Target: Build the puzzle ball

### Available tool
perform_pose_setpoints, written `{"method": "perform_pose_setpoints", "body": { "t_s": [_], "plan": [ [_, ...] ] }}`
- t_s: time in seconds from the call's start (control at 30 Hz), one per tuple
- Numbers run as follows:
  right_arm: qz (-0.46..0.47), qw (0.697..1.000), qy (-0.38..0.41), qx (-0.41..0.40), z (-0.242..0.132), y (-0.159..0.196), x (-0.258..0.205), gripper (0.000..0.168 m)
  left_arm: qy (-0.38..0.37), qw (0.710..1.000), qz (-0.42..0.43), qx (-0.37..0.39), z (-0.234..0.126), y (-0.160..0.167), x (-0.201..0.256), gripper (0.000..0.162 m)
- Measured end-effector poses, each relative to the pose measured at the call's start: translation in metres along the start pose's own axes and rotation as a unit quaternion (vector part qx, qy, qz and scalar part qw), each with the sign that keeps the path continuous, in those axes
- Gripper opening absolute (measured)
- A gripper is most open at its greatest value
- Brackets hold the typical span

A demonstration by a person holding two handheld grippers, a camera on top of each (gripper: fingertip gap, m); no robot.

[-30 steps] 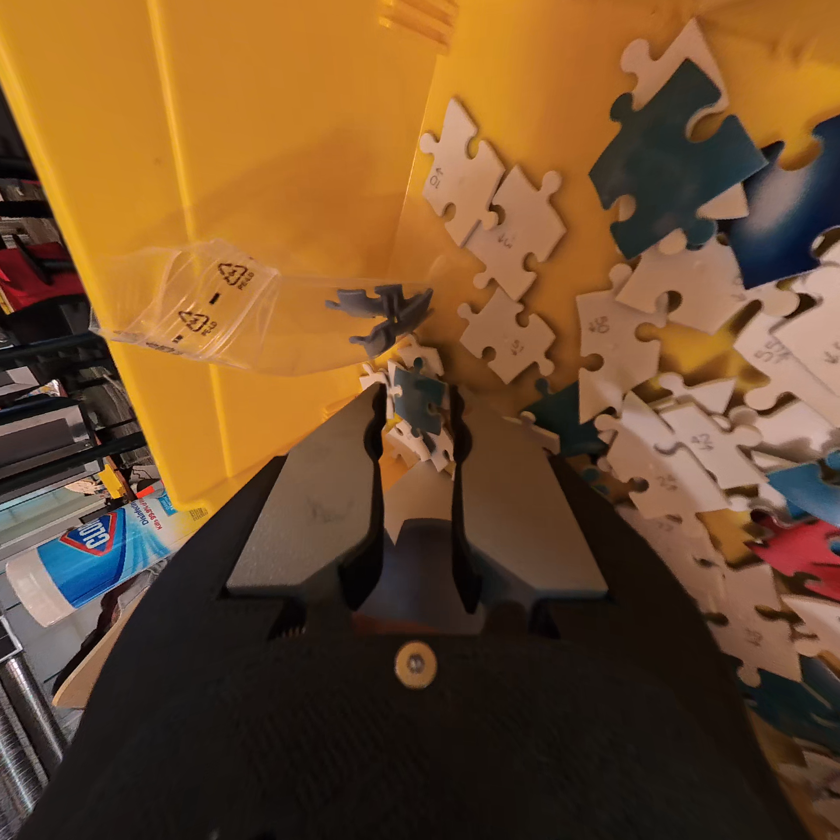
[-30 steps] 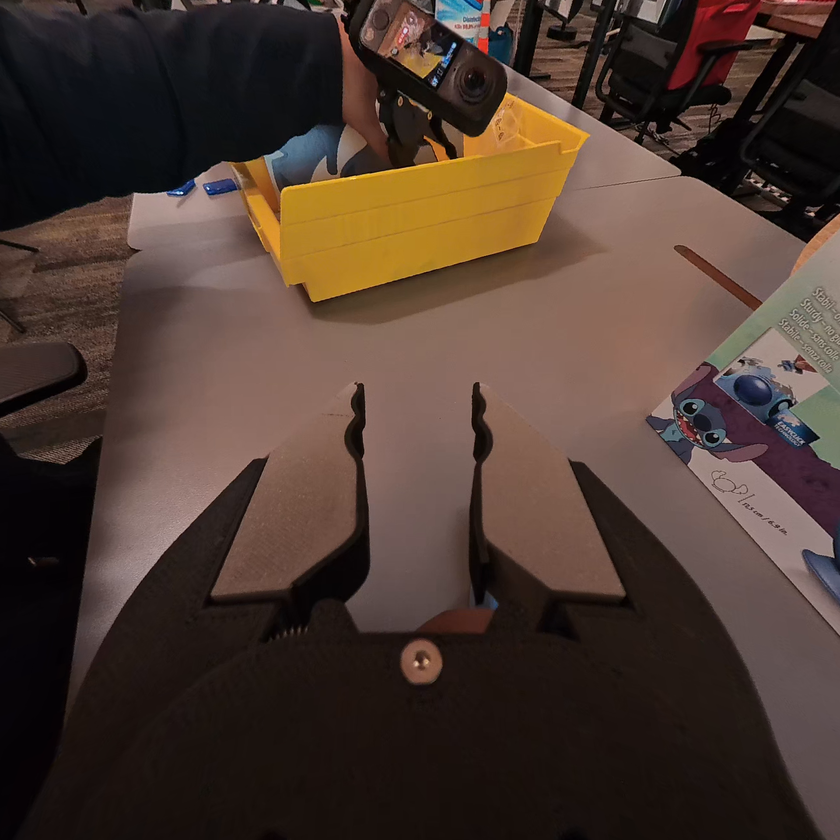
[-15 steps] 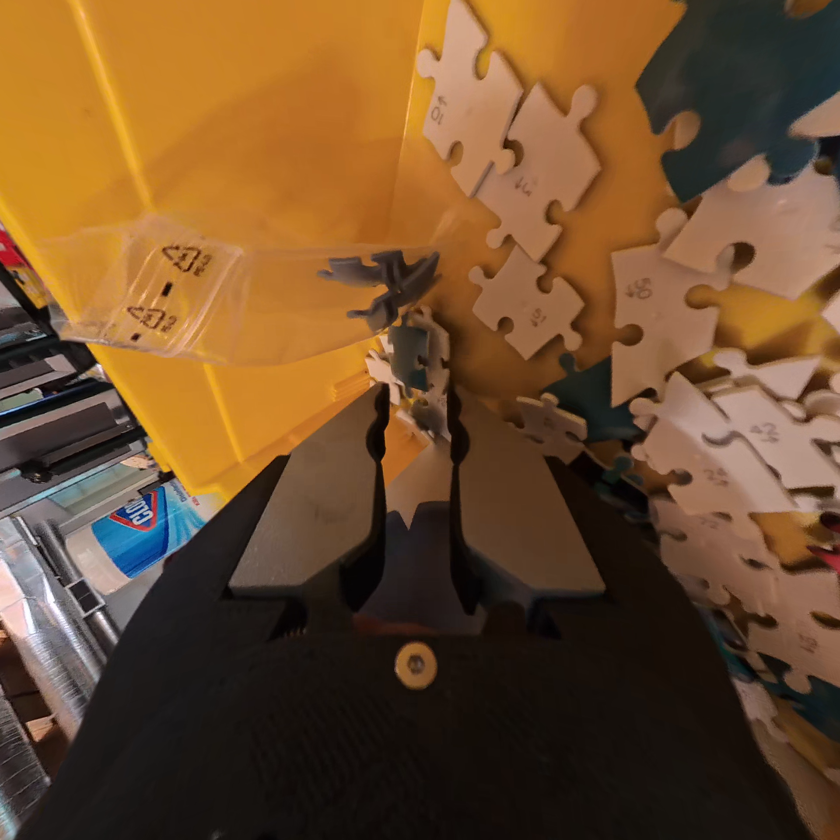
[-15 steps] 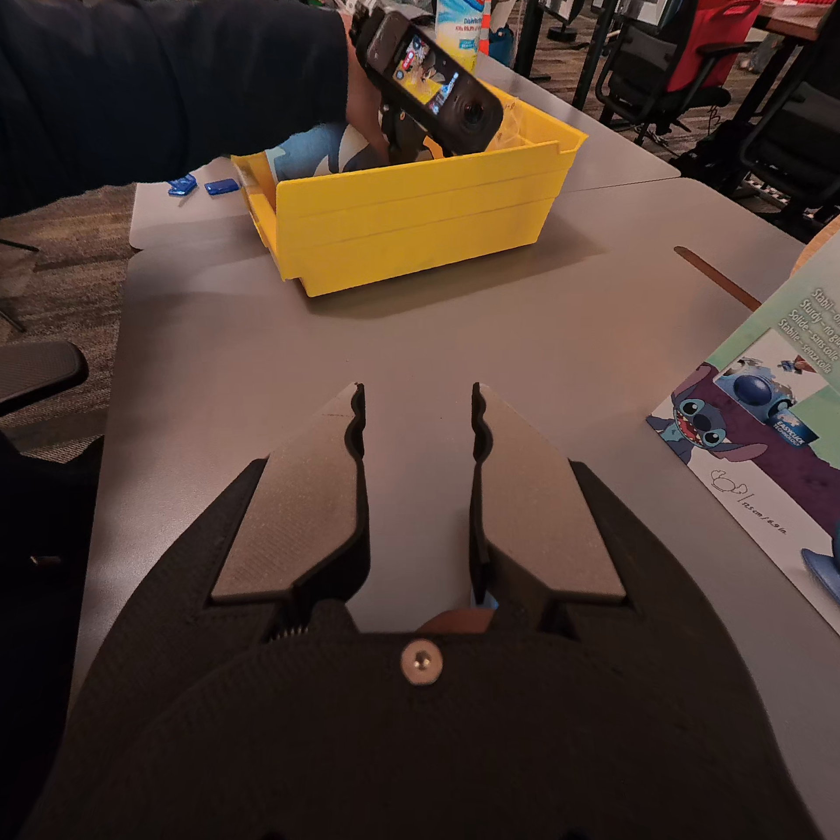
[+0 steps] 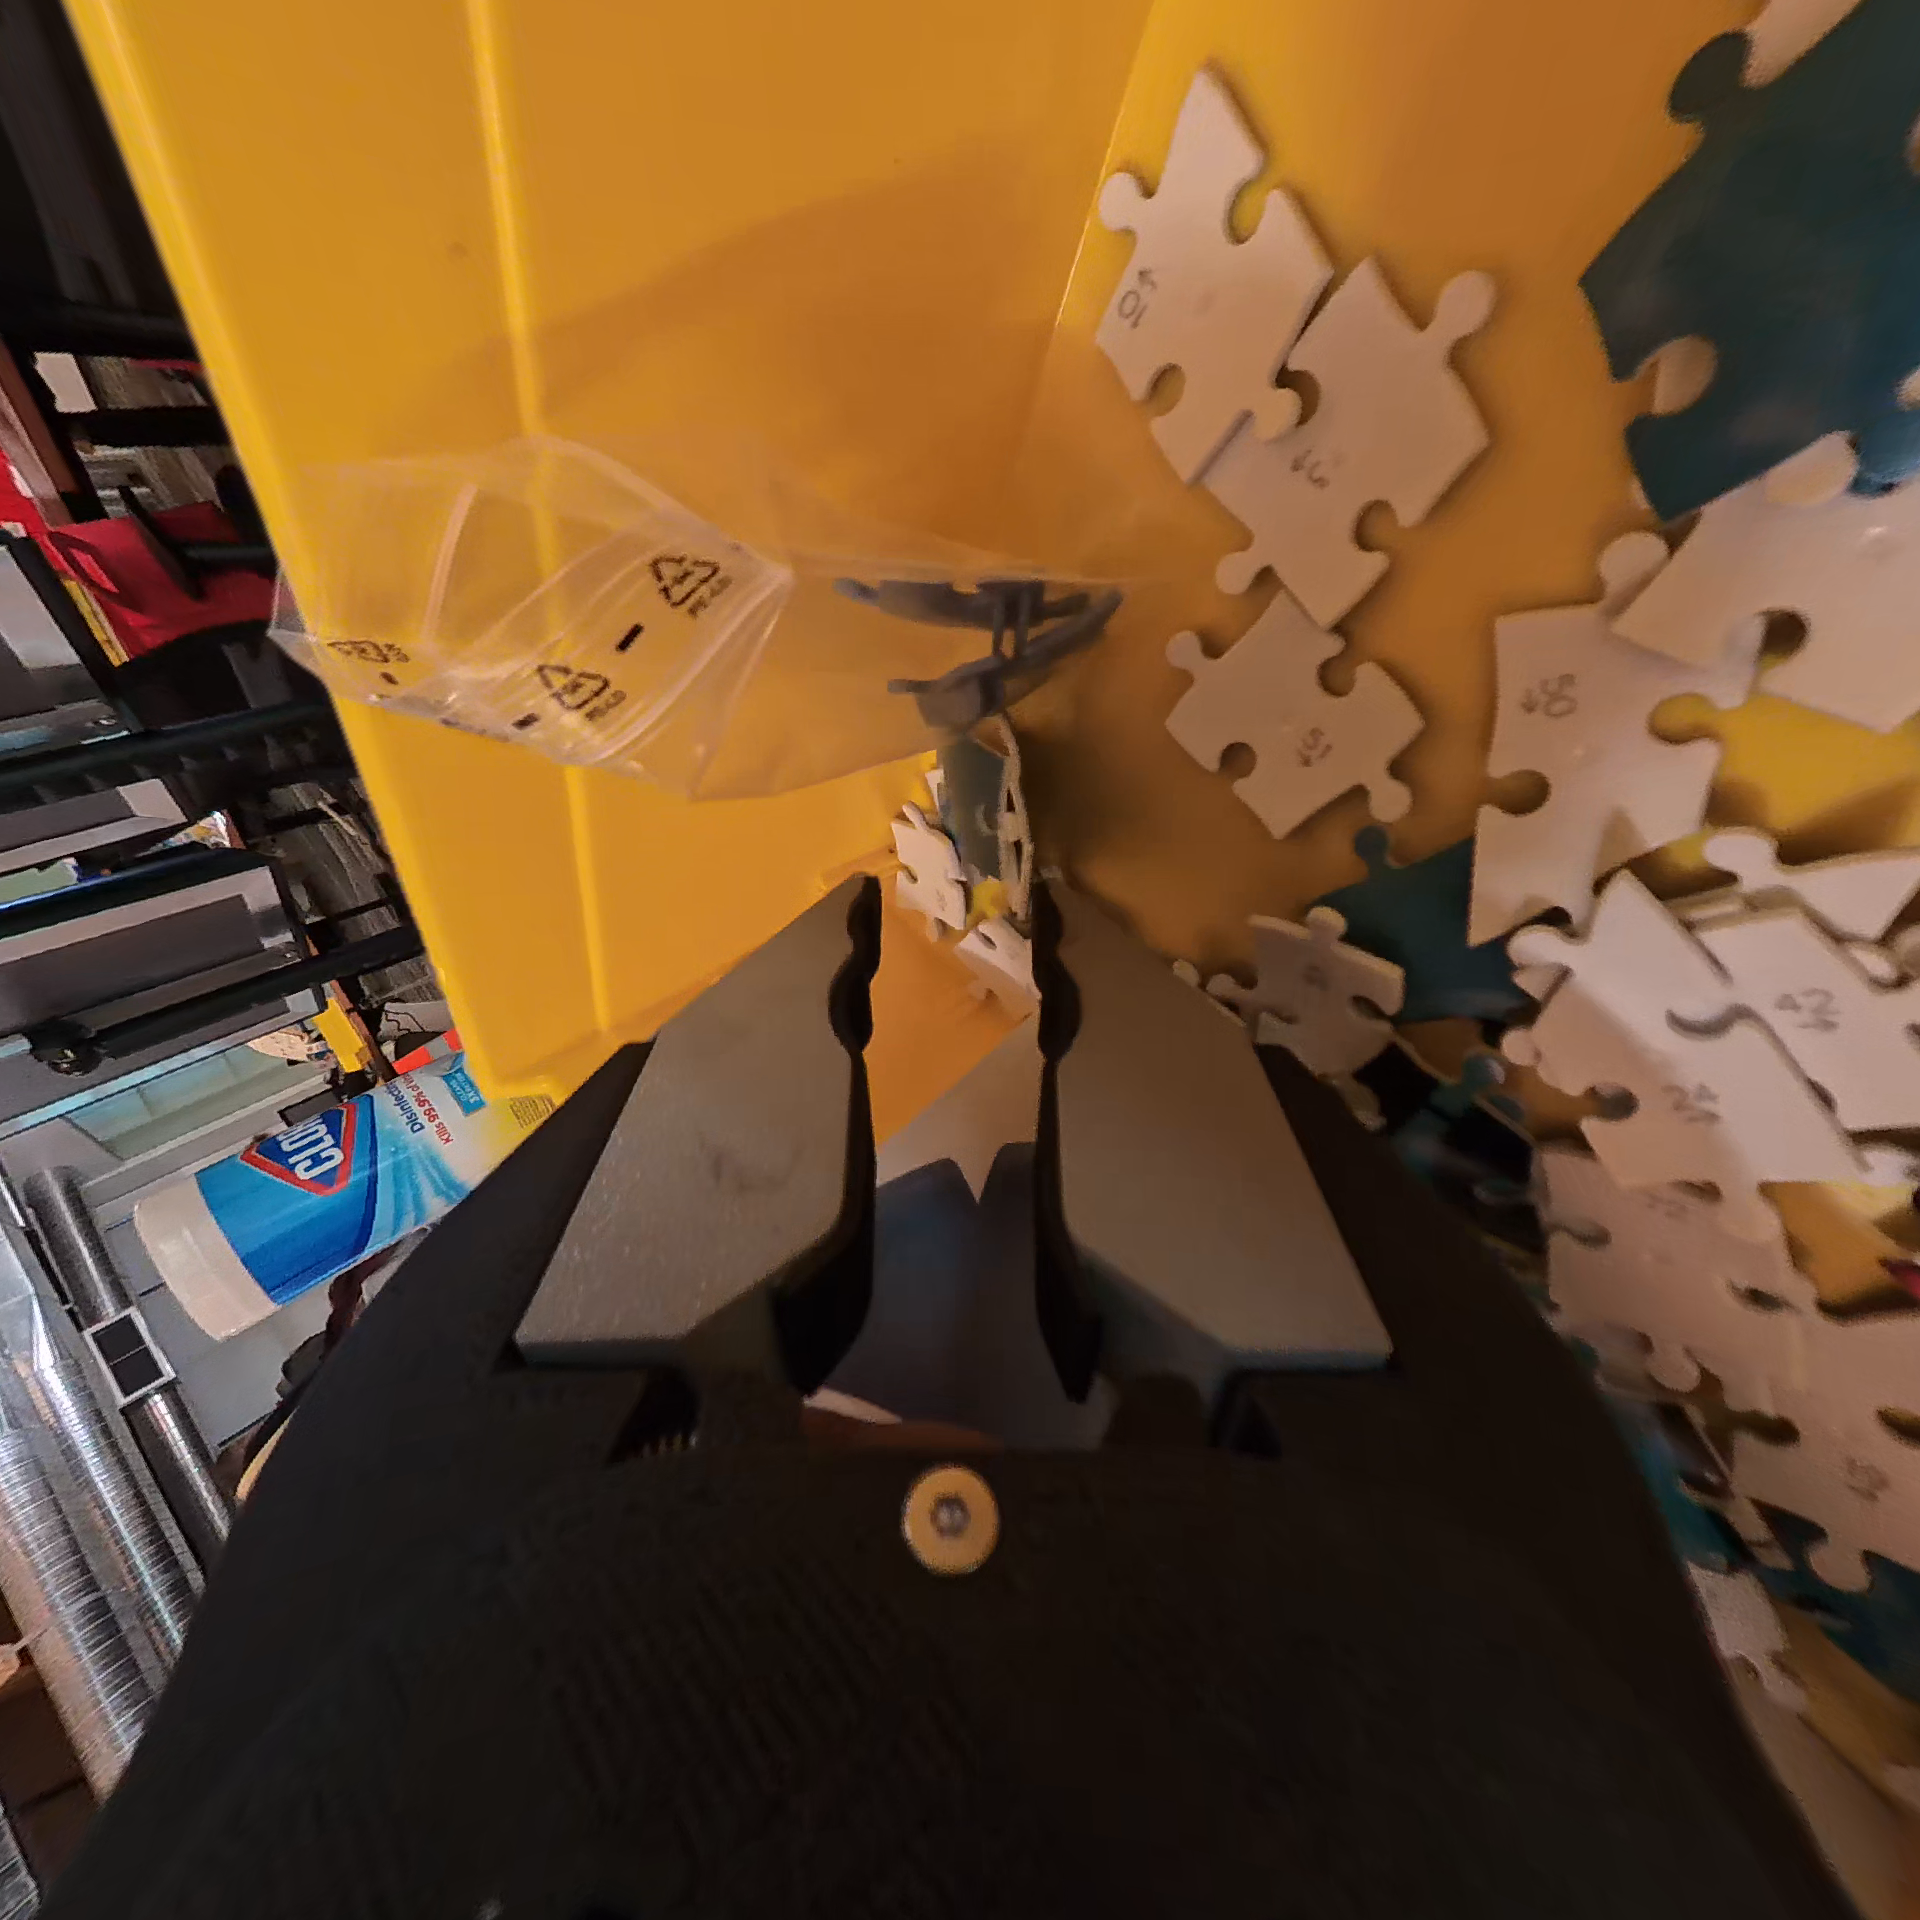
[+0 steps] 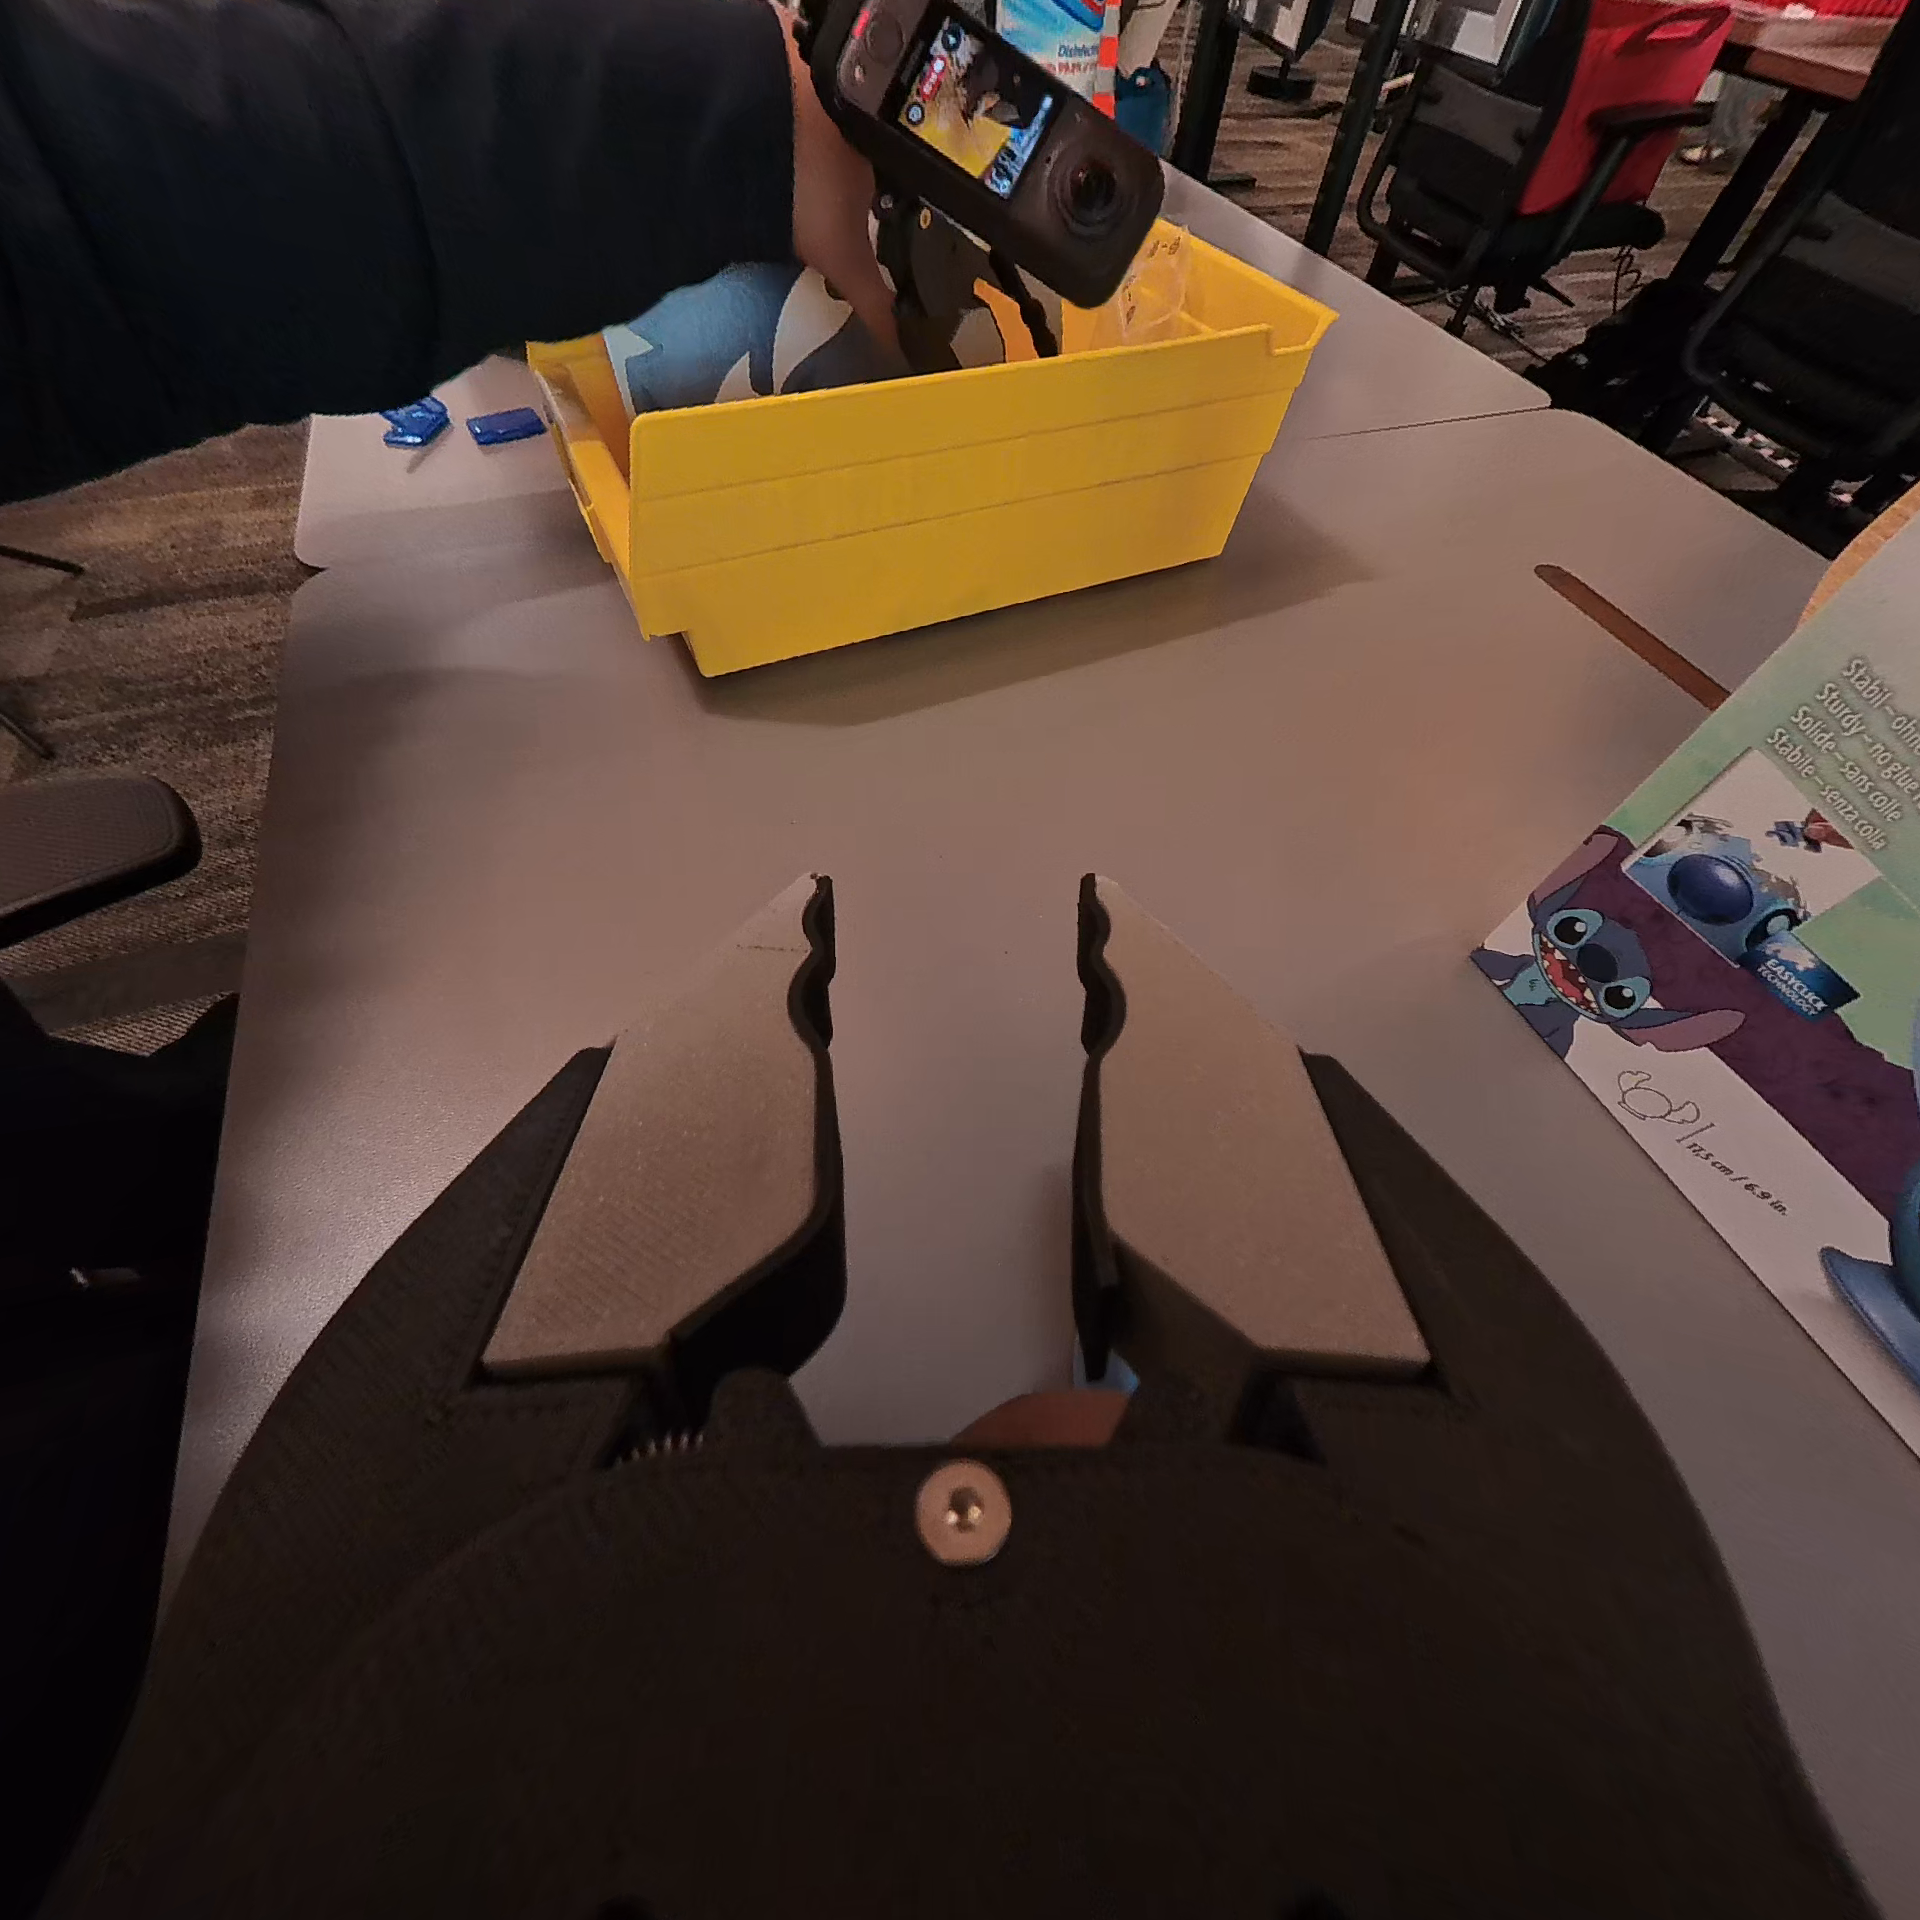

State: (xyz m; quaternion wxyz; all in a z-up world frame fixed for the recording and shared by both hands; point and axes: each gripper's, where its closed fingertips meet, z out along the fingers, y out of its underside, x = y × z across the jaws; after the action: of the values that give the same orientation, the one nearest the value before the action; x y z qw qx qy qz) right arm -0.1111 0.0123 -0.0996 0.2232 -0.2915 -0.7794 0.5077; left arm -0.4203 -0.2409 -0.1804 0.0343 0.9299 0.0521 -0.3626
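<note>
1. Your left tool (image 5: pixel 951 894), jaws narrowly apart and clamping nothing, points at the puzzle pieces (image 5: pixel 971 831) standing on edge dead ahead in the yellow bin (image 5: pixel 727 260) corner.
2. Your right tool (image 6: pixel 951 914), jaws apart and empty, hovers over the tabletop (image 6: pixel 935 748), well apart from the bin.

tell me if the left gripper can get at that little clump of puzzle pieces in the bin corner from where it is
Probably yes. The left gripper is already inside the yellow bin, jaws parted, with the clump of puzzle pieces just beyond its tips. The clear bag hangs above, apparently not blocking.
</note>
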Motion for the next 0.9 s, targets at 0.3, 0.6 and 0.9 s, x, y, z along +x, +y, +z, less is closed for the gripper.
{"method": "perform_pose_setpoints", "body": {
  "t_s": [0.3,0.6,0.9],
  "plan": [
    [0.000,1.000,-0.001,-0.001,0.000,0.000,0.000,0.044,-0.002,1.000,-0.020,0.011,-0.009,0.002,-0.009,0.027],
    [-0.001,1.000,-0.001,-0.002,0.001,0.001,-0.001,0.044,-0.006,0.999,-0.032,0.008,-0.008,0.006,-0.016,0.027],
    [-0.001,1.000,-0.001,-0.001,0.001,0.000,-0.001,0.043,0.006,1.000,-0.002,0.003,-0.004,-0.003,-0.007,0.029]
  ]
}}
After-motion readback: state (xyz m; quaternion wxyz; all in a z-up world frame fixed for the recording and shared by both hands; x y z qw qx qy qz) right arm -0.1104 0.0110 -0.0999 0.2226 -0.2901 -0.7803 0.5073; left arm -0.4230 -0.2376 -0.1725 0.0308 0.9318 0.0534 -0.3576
